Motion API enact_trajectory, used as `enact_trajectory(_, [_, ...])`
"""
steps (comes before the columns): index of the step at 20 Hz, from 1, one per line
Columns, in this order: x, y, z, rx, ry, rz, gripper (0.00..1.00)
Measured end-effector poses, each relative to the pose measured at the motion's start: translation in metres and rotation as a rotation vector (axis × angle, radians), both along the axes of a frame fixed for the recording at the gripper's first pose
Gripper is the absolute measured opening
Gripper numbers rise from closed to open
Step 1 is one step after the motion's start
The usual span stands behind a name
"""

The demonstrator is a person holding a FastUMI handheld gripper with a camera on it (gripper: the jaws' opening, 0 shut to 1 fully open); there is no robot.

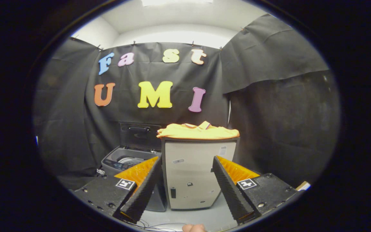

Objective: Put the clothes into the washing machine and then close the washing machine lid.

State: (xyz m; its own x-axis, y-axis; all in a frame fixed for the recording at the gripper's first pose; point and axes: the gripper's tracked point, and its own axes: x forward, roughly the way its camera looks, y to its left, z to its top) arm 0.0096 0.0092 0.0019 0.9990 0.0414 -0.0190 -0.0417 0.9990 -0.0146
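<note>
gripper (185,183) spread wide, grasping nothing, well short of yellow clothes (197,131) atop pale cabinet (198,170). risks pinching one loose layer, then snagging beside open washing machine (126,161).

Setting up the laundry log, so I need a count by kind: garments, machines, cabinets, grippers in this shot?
Garments: 1, yellow garment lying on the cabinet
Washing machines: 1, washing machine, lid up
Cabinets: 1, pale cabinet
Grippers: 1, gripper, fingers open and apart, holding nothing
Total: 4
</note>
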Motion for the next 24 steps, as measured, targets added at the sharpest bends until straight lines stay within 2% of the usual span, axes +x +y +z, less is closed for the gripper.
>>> enact_trajectory(14, [0.016, 0.020, 0.017, -0.029, 0.003, -0.012, 1.00])
enact_trajectory(19, [0.048, 0.017, 0.036, -0.026, -0.012, -0.029, 1.00])
enact_trajectory(24, [0.106, 0.007, 0.071, -0.028, -0.049, -0.052, 1.00])
